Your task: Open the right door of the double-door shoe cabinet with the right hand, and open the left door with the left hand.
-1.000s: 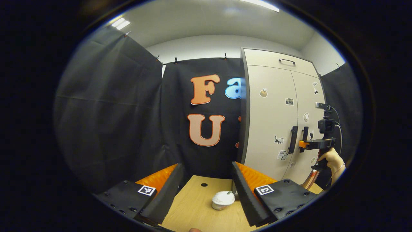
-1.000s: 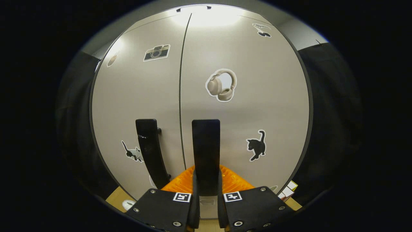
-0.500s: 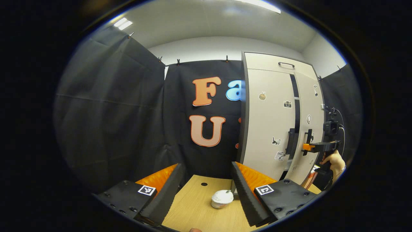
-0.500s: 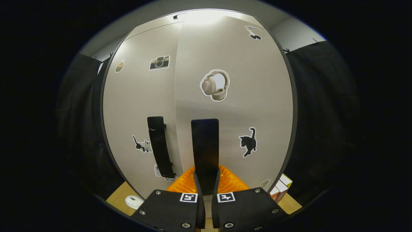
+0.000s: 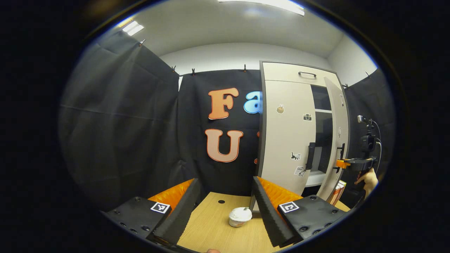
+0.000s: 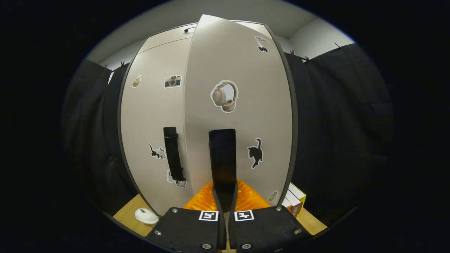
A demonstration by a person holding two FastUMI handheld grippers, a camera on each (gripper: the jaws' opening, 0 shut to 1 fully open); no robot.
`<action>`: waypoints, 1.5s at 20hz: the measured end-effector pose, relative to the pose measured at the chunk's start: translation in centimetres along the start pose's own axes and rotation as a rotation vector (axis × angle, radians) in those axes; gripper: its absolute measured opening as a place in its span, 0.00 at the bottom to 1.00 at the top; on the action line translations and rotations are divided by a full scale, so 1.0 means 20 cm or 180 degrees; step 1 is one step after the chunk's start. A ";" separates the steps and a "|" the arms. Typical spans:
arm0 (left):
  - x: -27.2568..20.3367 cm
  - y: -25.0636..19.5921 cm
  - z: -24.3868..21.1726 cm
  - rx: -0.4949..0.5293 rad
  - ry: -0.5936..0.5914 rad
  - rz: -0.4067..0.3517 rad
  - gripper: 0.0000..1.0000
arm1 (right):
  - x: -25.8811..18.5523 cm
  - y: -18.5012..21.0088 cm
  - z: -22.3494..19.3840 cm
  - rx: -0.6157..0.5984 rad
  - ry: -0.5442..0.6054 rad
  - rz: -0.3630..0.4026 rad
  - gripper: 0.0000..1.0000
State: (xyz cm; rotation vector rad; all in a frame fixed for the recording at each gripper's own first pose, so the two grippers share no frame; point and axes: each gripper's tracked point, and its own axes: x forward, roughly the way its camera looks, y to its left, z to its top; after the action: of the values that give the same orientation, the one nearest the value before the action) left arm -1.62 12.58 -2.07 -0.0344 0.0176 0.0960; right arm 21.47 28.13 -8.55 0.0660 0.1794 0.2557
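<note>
The left gripper [image 5: 223, 205] hangs with its fingers spread wide above the wooden surface [image 5: 214, 232], a small white cup [image 5: 240, 216] standing between them, well short of the shoe cabinet [image 5: 284, 140] to its right. On that cabinet the left door [image 6: 154, 116] sits flush with its handle [image 6: 173, 153] untouched, while the right door [image 6: 239, 105] stands swung partly out, dark shelves showing behind it in the left gripper view. The right gripper [image 6: 225, 196] is pinched on the right door's handle [image 6: 223, 154], apparently low on the bar, and small boxes [image 6: 294, 202] sit past the door's edge.
</note>
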 end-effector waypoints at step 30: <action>0.00 -0.82 -0.01 0.0007 0.0077 -0.0427 0.95 | -0.21 -0.51 0.02 -0.0138 -0.0021 -0.0414 0.00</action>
State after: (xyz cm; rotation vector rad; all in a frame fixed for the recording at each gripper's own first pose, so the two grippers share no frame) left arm 0.03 -3.69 -1.63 -0.0344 0.0396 -0.0385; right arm 20.15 17.15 -8.44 0.0121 0.1707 0.1296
